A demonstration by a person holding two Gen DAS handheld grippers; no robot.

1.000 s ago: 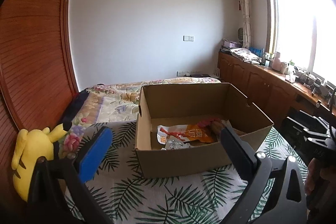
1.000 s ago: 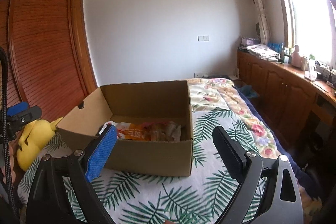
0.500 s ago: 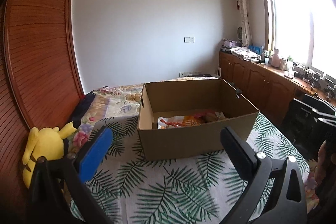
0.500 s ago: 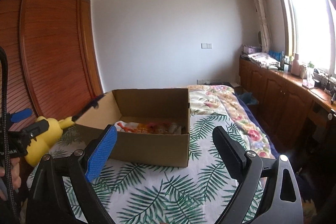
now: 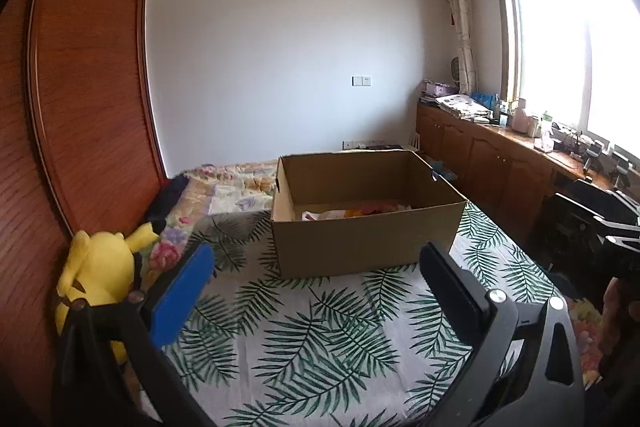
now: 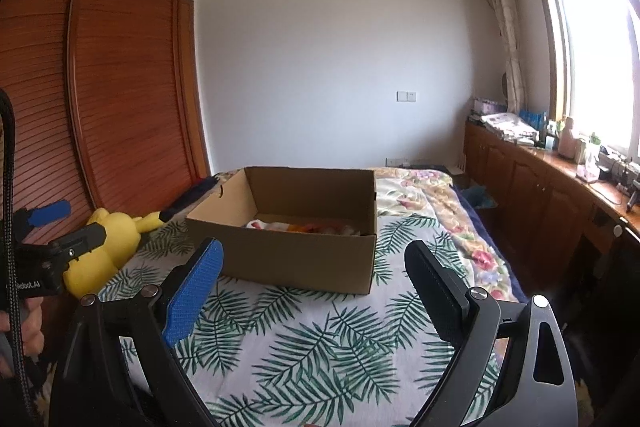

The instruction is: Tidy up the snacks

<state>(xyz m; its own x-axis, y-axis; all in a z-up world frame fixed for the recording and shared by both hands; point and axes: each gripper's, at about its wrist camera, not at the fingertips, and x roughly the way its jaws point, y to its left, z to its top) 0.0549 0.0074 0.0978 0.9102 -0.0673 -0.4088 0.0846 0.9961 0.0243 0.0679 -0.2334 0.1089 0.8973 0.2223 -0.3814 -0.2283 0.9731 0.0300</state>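
An open cardboard box (image 5: pixel 364 243) stands on the bed's leaf-print cover, also in the right wrist view (image 6: pixel 296 259). Snack packets (image 5: pixel 352 213) in white, orange and red lie on its floor, partly hidden by the near wall; they also show in the right wrist view (image 6: pixel 304 226). My left gripper (image 5: pixel 316 287) is open and empty, held back from the box above the cover. My right gripper (image 6: pixel 316 287) is open and empty, also short of the box. The left gripper shows at the left edge of the right wrist view (image 6: pixel 52 235).
A yellow plush toy (image 5: pixel 100 271) sits at the bed's left by the wooden wardrobe (image 5: pixel 80 87). A wooden counter with clutter (image 5: pixel 520 143) runs under the window on the right. A floral quilt (image 6: pixel 424 195) lies beyond the box.
Both grippers have pulled back and risen away from the box, which now looks smaller and farther. Both stay open and empty.
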